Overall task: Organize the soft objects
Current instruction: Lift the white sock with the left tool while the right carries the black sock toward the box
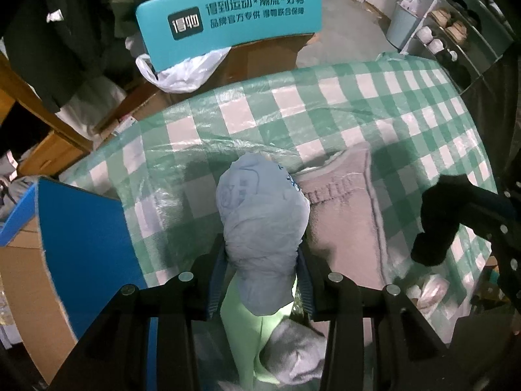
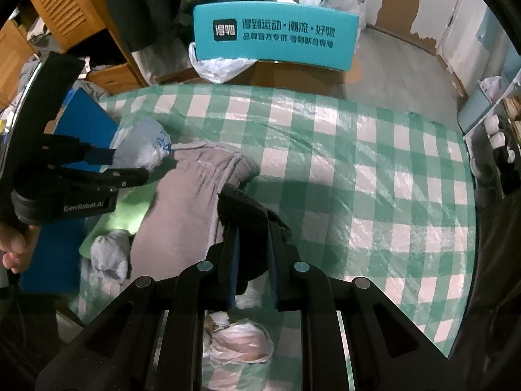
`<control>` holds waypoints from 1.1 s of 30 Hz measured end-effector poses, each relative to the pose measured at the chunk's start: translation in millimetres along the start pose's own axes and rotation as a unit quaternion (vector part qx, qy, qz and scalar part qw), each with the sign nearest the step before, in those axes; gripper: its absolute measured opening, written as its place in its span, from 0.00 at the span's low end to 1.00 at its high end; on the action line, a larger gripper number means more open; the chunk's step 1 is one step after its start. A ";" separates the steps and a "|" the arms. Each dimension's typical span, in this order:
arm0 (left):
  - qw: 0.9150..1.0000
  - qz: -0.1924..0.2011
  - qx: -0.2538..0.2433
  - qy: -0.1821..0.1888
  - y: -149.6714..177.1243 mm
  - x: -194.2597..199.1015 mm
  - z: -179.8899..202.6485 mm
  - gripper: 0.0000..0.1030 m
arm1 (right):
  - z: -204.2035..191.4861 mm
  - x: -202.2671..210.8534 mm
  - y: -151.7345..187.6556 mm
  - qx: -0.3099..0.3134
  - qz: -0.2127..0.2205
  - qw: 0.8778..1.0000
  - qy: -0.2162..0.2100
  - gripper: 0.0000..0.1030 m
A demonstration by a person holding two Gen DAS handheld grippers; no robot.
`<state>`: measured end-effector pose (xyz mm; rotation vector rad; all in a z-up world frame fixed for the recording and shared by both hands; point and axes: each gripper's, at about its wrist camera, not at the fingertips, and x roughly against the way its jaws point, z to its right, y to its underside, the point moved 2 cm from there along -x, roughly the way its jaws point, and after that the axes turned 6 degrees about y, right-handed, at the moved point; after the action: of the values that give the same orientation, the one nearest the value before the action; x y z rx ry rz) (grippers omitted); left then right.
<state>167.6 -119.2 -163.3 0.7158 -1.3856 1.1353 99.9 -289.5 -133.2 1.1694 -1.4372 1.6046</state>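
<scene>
1. Gripping a bundled pale blue plastic bag (image 1: pixel 262 228), the left gripper (image 1: pixel 260 254) has its blue pads pressed against the bag's narrowed middle; the bag's rounded top bulges out beyond the fingertips.
2. In the right wrist view, the same bag (image 2: pixel 143 150) sits at the left edge of the table, held just above a grey garment (image 2: pixel 185 195).
3. The right gripper (image 2: pixel 252 231) is clenched on a black knitted item (image 2: pixel 247 211), which bunches over and around its fingertips.
4. In the left wrist view, that black item (image 1: pixel 436 221) hangs at the right, above the green-and-white checked tablecloth (image 1: pixel 358 104).
5. The grey garment (image 1: pixel 345 215) lies flat on the cloth, between the two grippers.
6. A light green cloth (image 2: pixel 127 215) and a small grey bundle (image 2: pixel 109 254) lie beside the garment, near the table's left edge.
7. A blue panel (image 1: pixel 84 228) stands at the left, beside the table.
8. A teal box (image 2: pixel 273 37) with printed characters stands beyond the table's far edge.
9. A person's hand (image 2: pixel 13 247) shows at the left, holding the left gripper.
</scene>
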 end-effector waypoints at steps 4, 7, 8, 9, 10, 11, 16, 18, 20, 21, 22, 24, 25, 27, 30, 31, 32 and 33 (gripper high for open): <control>1.000 0.012 -0.007 -0.007 3.4 14.1 0.3 0.39 | -0.5 9.0 -1.4 -0.001 0.008 1.000 -0.001 0.15; 1.000 0.017 -0.007 -0.009 7.4 22.0 0.8 0.39 | -2.1 14.8 -1.7 0.001 0.014 1.000 -0.001 0.15; 1.000 0.019 -0.007 -0.008 9.1 24.7 0.4 0.39 | -2.6 16.5 -2.0 0.001 0.015 1.000 -0.001 0.15; 1.000 0.020 -0.007 -0.007 11.3 27.5 0.8 0.39 | -3.3 18.1 -2.2 0.001 0.016 1.000 -0.002 0.15; 1.000 0.021 -0.007 -0.007 12.9 30.0 1.0 0.39 | -4.2 20.9 -2.3 0.002 0.018 1.000 -0.002 0.15; 1.000 0.023 -0.008 -0.008 14.8 33.2 1.3 0.39 | -5.0 22.9 -2.7 0.002 0.020 1.000 -0.002 0.15; 0.999 0.033 -0.014 -0.016 24.5 47.7 4.1 0.39 | -8.4 33.1 -4.1 0.003 0.029 1.000 -0.002 0.15; 0.999 0.039 -0.013 -0.015 28.8 55.3 3.7 0.39 | -10.0 37.5 -4.4 0.003 0.032 0.999 -0.002 0.15; 0.999 0.043 -0.012 -0.015 32.8 61.6 3.1 0.39 | -11.9 42.2 -4.7 0.004 0.035 0.999 -0.002 0.15; 0.999 0.046 -0.012 -0.016 34.9 65.2 2.7 0.39 | -13.1 44.2 -4.7 0.004 0.036 0.999 -0.002 0.15; 0.999 0.048 -0.013 -0.017 37.3 68.5 3.0 0.39 | -14.6 46.9 -4.9 0.004 0.039 0.999 -0.002 0.15; 0.998 0.053 -0.015 -0.021 42.5 75.0 3.1 0.39 | -16.9 51.1 -4.9 0.005 0.042 0.999 -0.003 0.15; 0.998 0.055 -0.016 -0.022 45.9 78.7 2.9 0.39 | -18.3 53.5 -5.1 0.006 0.045 0.999 -0.004 0.15; 0.998 0.058 -0.015 -0.019 51.1 84.0 2.4 0.39 | -21.7 58.4 -5.8 0.008 0.049 0.999 -0.005 0.15; 0.998 0.064 -0.013 -0.019 58.5 92.6 0.6 0.39 | -26.1 63.9 -6.3 0.011 0.054 0.998 -0.007 0.15; 0.998 0.066 -0.012 -0.020 60.4 95.3 -0.4 0.39 | -27.9 66.1 -6.4 0.012 0.056 0.998 -0.008 0.15; 0.997 0.070 -0.011 -0.021 63.0 99.5 -1.9 0.39 | -30.3 68.2 -6.2 0.014 0.058 0.998 -0.010 0.15; 0.997 0.073 -0.011 -0.021 64.9 102.4 -2.6 0.39 | -33.0 70.3 -6.4 0.015 0.060 0.998 -0.011 0.15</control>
<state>92.6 -74.8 -79.0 0.6344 -1.5028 1.2237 74.0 -261.5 -65.3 1.1407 -1.5273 1.7056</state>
